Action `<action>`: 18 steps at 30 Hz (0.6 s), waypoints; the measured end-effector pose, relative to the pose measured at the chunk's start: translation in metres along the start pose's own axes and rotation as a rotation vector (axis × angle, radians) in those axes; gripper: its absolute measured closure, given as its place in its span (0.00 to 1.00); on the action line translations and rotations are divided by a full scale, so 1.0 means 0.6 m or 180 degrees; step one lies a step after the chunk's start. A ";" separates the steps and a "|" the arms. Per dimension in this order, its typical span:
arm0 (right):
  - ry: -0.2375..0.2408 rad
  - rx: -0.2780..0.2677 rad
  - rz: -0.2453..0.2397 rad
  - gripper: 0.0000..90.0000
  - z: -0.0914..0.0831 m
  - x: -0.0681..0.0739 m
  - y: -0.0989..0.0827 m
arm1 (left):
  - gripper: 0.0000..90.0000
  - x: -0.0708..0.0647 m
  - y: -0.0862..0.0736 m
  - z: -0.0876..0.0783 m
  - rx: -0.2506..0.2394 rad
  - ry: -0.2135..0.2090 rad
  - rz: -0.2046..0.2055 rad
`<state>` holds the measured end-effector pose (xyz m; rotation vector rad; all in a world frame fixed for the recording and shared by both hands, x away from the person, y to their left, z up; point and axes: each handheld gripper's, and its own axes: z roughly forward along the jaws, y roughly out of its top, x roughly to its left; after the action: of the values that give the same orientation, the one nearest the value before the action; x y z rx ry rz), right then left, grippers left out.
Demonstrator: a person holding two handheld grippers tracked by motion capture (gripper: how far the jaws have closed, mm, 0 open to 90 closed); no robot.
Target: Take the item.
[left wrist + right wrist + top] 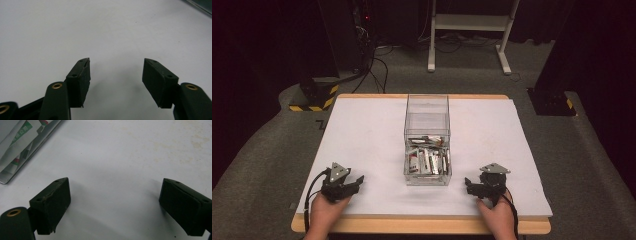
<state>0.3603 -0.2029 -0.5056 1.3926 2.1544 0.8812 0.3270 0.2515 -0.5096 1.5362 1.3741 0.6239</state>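
Left tool (358,180) lower left of the high view, jaws spread, nothing between them, just white sheet in the left gripper view; right tool (467,184) lower right, jaws spread wide, also empty; both sit on the white-topped bench with a light wood edge (362,135) near its front edge, a hand behind each.

Clear rectangular plastic bin (427,142) centre frame, between the tools and apart from both; its near half holds small white sachets with red and green print (428,160), far half looks bare; open bench on either side of the bin and between bin and each tool.

Bench top faintly stained in the right gripper view; grey carpet around, white frame legs (504,45) upper centre, yellow-black striped base (314,97) upper left; background dark, hard to read; bin corner cut off at upper left of the right gripper view; sachet print not legible.
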 end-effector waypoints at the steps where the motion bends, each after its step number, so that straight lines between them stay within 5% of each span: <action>1: 0.0001 0.0000 -0.0002 0.11 0.000 0.000 0.000 | 0.45 -0.005 0.001 0.001 -0.0001 -0.0042 -0.0008; 18: -0.0009 0.0006 -0.0011 0.11 0.000 0.000 0.000 | 0.45 -0.051 0.009 -0.002 -0.0056 -0.0247 0.0072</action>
<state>0.3603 -0.2027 -0.5054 1.3897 2.1554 0.8755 0.3213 0.2235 -0.4976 1.5480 1.2913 0.5830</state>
